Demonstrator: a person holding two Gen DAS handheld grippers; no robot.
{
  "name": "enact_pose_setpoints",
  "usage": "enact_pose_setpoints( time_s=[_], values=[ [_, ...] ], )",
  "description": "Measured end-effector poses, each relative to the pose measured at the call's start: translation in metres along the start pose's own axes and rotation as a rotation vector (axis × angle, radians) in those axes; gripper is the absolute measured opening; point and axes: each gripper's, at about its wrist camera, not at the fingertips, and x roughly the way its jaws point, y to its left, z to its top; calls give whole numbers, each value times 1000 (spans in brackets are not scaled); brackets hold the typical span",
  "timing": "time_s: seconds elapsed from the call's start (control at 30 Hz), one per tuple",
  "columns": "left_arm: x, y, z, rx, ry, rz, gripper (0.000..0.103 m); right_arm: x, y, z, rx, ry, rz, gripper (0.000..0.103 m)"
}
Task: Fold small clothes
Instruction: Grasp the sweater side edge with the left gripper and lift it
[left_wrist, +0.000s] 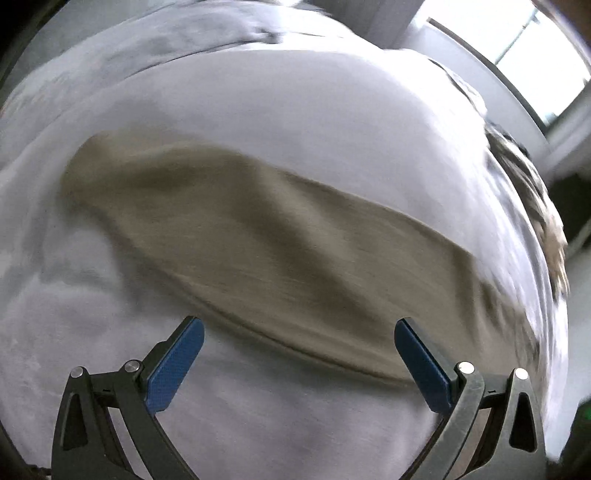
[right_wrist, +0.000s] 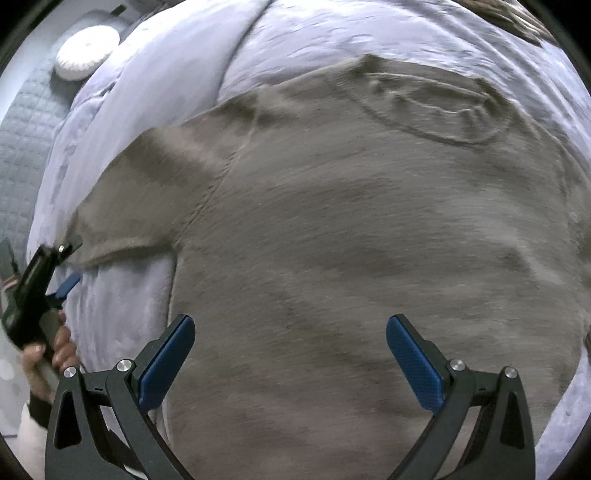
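Observation:
A taupe t-shirt (right_wrist: 351, 240) lies spread flat on a pale lilac bedcover (right_wrist: 166, 74), its neckline at the far right and one short sleeve (right_wrist: 147, 192) reaching left. My right gripper (right_wrist: 290, 325) is open and empty, hovering over the shirt's body. My left gripper (left_wrist: 299, 328) is open and empty just above the sleeve (left_wrist: 240, 236), near its hem. In the right wrist view the left gripper (right_wrist: 66, 266) shows at the sleeve's end, held by a hand (right_wrist: 48, 354). Both views are blurred.
A round white cushion (right_wrist: 86, 51) lies on a grey quilted surface (right_wrist: 26, 140) at the far left. A patterned brown and white cloth (left_wrist: 535, 206) lies along the bed's right edge. A window (left_wrist: 535, 62) is beyond it.

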Motion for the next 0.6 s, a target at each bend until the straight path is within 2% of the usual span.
enact_pose_setpoints(
  time_s=[0.07, 0.13, 0.3, 0.37, 0.43, 0.47, 0.5, 0.6],
  values=[
    [14, 25, 7, -58, 7, 26, 103, 2, 7, -1, -9, 9, 0, 103],
    [24, 42, 12, -110, 6, 7, 103, 5, 12, -1, -15, 16, -5, 103],
    [31, 43, 24, -137, -50, -3, 101, 6, 19, -2, -25, 19, -10, 103],
    [33, 34, 26, -134, -55, 5, 78, 4, 20, -3, -24, 15, -4, 103],
    [31, 39, 24, -119, -33, -27, 26, 2, 21, -6, -21, 5, 12, 103],
    [31, 40, 23, -116, -24, -76, 14, 1, 22, -8, -19, 1, 19, 103],
    [32, 38, 27, -115, -22, -109, 7, 0, 21, -10, -19, -3, 25, 103],
    [11, 39, 25, -71, -69, -152, 7, -4, 17, -11, -10, -11, 37, 103]
  ],
)
